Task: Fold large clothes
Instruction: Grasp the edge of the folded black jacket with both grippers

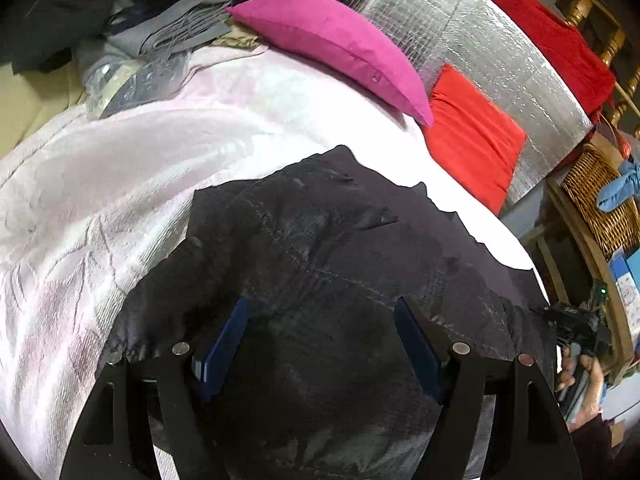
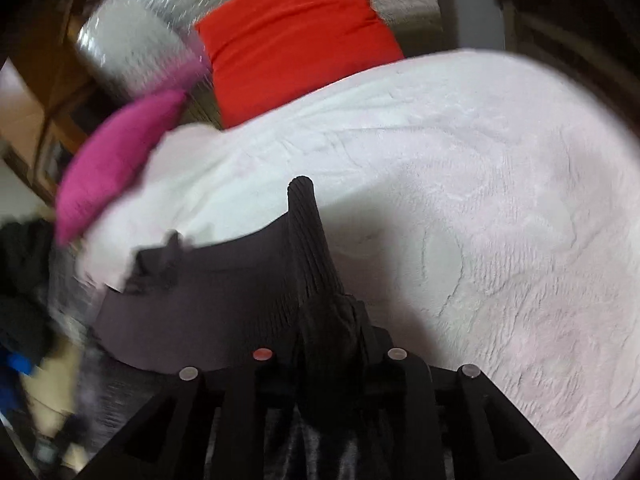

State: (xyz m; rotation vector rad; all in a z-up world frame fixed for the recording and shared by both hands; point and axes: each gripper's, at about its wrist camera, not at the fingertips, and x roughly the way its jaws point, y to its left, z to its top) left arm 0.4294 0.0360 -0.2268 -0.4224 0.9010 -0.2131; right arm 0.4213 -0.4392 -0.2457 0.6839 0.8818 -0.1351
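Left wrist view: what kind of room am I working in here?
Probably a bedroom or living room at home: a pale pink fleece blanket spread over a bed or couch, magenta and red cushions, and a woven wicker basket alongside.

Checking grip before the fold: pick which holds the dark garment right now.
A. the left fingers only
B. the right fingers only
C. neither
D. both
B: in the right wrist view the right gripper is pinched on a ribbed edge of the dark garment, while the left gripper stands wide open above the cloth, its fingers apart.
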